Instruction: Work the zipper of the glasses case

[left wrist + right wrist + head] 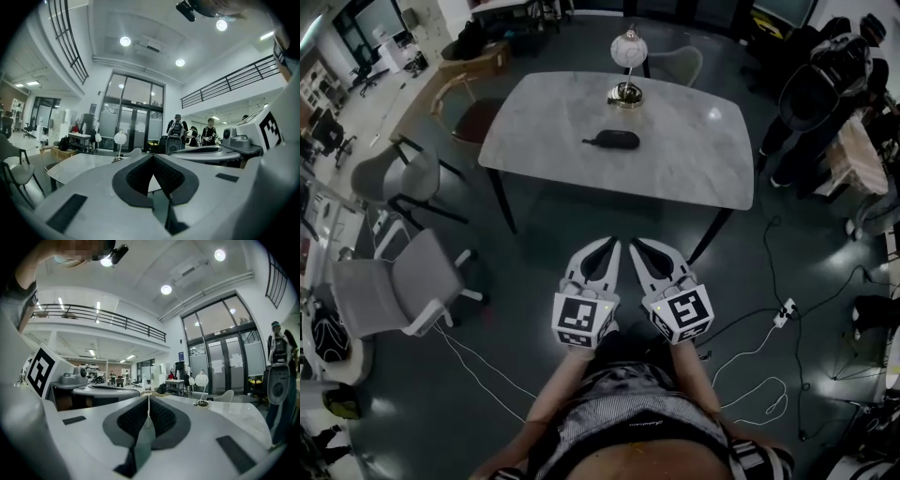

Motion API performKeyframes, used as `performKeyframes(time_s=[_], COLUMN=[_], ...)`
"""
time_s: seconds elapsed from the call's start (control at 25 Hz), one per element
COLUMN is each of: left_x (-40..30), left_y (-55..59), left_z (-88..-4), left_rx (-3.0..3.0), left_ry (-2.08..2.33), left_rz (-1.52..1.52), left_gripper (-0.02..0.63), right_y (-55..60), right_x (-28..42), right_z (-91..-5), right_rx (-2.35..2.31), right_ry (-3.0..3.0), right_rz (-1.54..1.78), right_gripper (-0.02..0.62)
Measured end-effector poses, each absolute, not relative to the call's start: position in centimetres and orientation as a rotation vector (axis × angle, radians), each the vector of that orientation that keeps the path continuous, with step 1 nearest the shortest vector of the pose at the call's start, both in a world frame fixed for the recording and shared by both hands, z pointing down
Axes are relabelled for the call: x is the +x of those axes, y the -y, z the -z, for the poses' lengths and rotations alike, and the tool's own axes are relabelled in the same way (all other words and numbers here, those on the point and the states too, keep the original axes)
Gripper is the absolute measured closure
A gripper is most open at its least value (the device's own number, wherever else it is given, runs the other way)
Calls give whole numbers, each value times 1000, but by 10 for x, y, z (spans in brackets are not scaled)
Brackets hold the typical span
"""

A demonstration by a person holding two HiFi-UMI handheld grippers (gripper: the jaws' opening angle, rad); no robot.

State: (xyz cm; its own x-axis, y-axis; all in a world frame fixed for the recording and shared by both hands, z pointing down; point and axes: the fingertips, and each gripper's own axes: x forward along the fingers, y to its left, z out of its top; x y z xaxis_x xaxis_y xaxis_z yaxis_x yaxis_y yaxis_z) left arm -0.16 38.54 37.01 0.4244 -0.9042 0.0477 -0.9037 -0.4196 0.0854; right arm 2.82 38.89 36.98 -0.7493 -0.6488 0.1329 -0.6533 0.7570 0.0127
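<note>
A dark oblong glasses case point(611, 140) lies near the middle of the pale marble table point(694, 159), a little in front of the lamp. My left gripper point(612, 244) and right gripper point(635, 244) are held side by side over the floor, well short of the table's near edge, tips pointing at it. Both are shut with nothing between the jaws. In the left gripper view the left gripper point(153, 157) has its tips together, and the table point(79, 165) lies ahead. In the right gripper view the right gripper point(148, 398) is likewise shut and empty.
A white globe lamp point(628, 66) stands at the table's far side. Grey chairs point(398, 281) stand at left, a brown one point(473, 117) at the table's left end. Cables point(769, 333) trail on the floor at right. People point(177, 133) stand beyond the table.
</note>
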Motion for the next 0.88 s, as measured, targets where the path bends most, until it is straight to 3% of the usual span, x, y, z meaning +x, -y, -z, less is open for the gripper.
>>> performKeyframes(time_s=[0.88], left_x=[-9], left_y=[-238], left_z=[-365], left_rx=[2531], left_ry=[1684], left_rz=[31], left_gripper=[600], right_y=[-231], right_x=[22], right_z=[-369], right_rx=[1028], right_ry=[2837], right_rz=[-99], right_gripper=[532])
